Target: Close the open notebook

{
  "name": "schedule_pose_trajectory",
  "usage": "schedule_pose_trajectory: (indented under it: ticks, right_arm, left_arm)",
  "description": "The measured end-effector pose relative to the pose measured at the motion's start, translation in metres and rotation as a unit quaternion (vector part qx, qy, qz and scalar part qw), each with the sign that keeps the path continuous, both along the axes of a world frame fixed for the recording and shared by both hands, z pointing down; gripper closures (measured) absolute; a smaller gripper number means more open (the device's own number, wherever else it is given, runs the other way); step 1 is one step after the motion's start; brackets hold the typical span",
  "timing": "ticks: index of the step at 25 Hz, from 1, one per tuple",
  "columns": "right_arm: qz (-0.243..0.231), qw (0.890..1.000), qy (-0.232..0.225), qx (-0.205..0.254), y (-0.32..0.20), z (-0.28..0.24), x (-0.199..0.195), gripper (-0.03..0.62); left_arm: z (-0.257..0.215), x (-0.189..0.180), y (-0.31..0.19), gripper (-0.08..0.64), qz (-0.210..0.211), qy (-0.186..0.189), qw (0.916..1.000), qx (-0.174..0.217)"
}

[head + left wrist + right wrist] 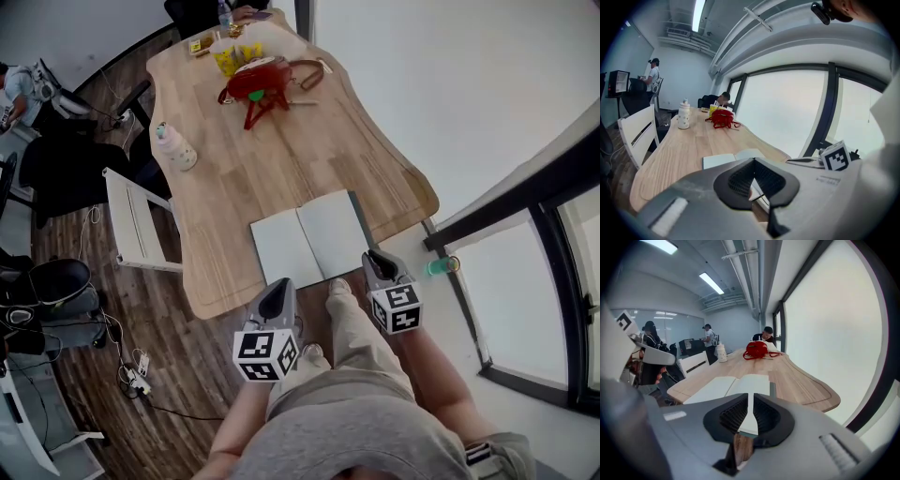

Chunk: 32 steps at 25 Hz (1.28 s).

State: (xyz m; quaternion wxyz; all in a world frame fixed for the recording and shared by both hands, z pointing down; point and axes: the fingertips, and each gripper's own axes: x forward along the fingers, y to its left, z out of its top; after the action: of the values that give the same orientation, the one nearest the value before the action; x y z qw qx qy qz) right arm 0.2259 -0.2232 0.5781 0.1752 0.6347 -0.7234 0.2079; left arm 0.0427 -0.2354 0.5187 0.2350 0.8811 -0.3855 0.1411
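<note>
From above, the notebook (314, 246) lies open and flat at the near end of the table (253, 178), pages up, its spine running away from the person. The left gripper (278, 289) sits just by its near left corner and the right gripper (375, 255) just by its near right corner. Whether either one touches the paper I can't tell. Only this view takes in the person's legs under the grippers and a green cup (439, 267) on the floor to the right of the table.

The left gripper view shows what the overhead one doesn't: its jaws are pressed together at the tips, with nothing between them. The right gripper's cube (836, 157) shows at the right edge, and a person (652, 75) stands far off on the left.

In the right gripper view the jaws stand a narrow slit apart, gripping nothing. The right-hand page and a strip of table wood show through the gap, and a seated person (765, 336) appears at the table's far end.

A red bag (258, 84) stands far up the table, and a white bottle (175, 147) stands by its left edge.

Both hands are held low in front of the body, side by side, with the grippers aimed away from the person and tipped somewhat down at the tabletop.
</note>
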Motion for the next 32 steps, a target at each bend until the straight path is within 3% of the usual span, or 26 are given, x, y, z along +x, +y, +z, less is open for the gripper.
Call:
schedule_pose_trajectory:
  ticks: [13,25,32]
  right_arm:
    - [0.041,0.995,-0.003,-0.086,0.007,0.074,0.035,0.477]
    - [0.047,0.985,-0.097,-0.136,0.010,0.107,0.037,0.394]
    - [0.029,0.979,-0.141,-0.147,0.009,0.107,0.035,0.424]
  left_arm:
    - [0.014,0.013,0.007,0.557,0.017,-0.016,0.9996,-0.019]
    - [0.018,0.015,0.011,0.557,0.028,-0.025,0.9990,-0.024]
    - [0.018,0.014,0.008,0.557,0.028,-0.024,0.9990,-0.024]
